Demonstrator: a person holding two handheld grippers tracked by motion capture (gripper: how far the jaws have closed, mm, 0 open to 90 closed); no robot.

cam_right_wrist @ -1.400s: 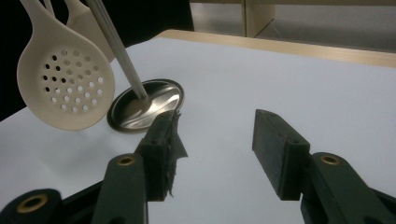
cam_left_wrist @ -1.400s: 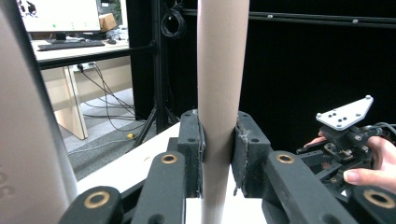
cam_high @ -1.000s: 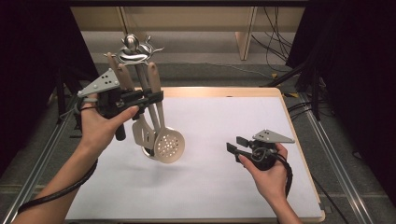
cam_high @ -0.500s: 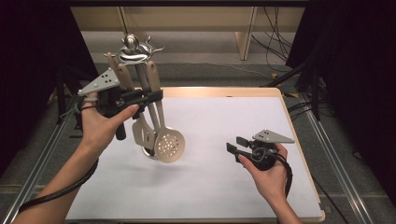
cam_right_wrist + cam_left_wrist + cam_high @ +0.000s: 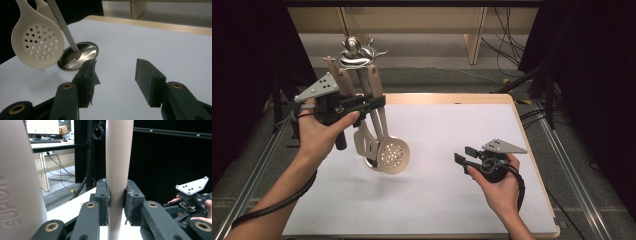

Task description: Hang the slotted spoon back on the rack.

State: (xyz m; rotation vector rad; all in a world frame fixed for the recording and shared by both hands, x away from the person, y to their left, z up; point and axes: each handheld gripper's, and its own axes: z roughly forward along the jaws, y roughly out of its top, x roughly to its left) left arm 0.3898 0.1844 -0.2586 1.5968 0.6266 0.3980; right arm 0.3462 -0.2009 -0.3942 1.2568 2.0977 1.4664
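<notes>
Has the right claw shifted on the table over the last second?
No. In the high view the right claw sits at the same spot relative to the table's right edge, open and empty; the left claw grips a utensil handle.

Our left gripper (image 5: 371, 103) and right gripper (image 5: 463, 155) are black, each topped by a grey three-cornered plate with small holes, brass pivot pins at the jaws, black cables trailing; our forearms are unsleeved.
</notes>
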